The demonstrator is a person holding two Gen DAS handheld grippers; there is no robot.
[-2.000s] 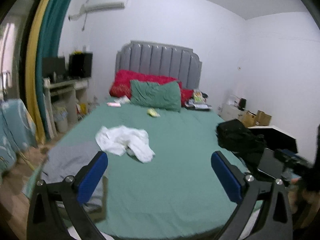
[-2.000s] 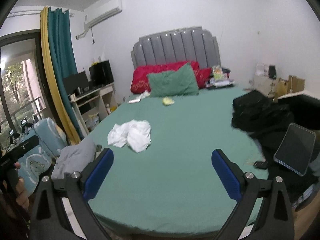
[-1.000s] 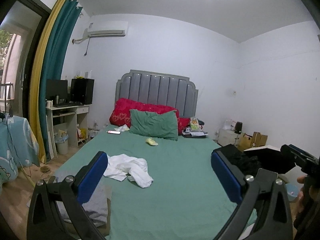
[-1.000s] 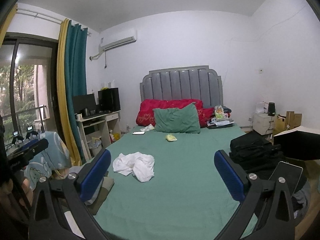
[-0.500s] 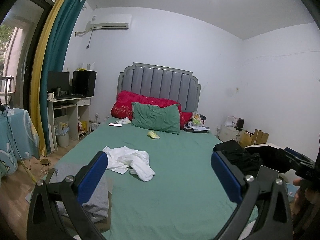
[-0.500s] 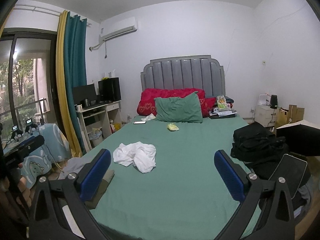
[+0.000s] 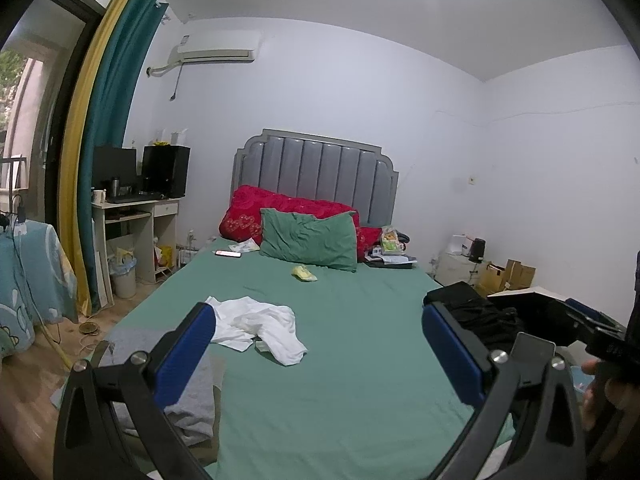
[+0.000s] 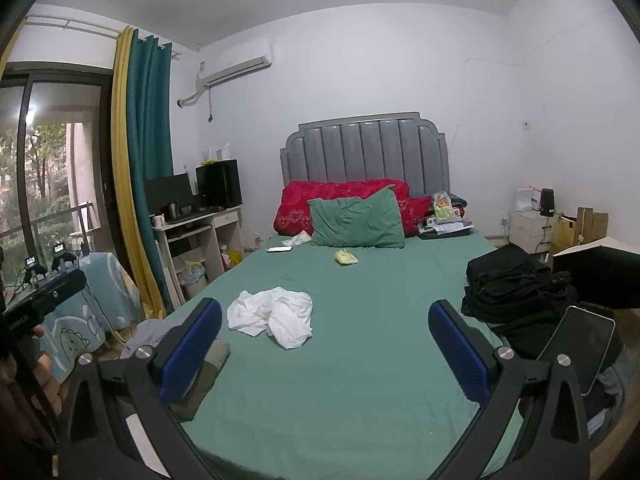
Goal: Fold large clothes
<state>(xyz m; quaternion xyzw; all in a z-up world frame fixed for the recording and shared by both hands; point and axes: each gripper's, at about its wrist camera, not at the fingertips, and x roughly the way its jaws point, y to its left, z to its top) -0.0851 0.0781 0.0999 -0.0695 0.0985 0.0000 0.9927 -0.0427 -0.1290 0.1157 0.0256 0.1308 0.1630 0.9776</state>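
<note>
Right wrist: both hand-held grippers gape wide, empty; black clothes (image 8: 516, 284) and tablet (image 8: 580, 344) crowd white garment's (image 8: 276, 314) bed (image 8: 360, 380).

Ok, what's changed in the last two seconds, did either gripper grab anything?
No grab. Both the left gripper and right gripper tilted up from the bed to face the headboard, then dipped slightly. Both stayed open and empty. The white garment, grey garment and black clothes lie unmoved.
</note>
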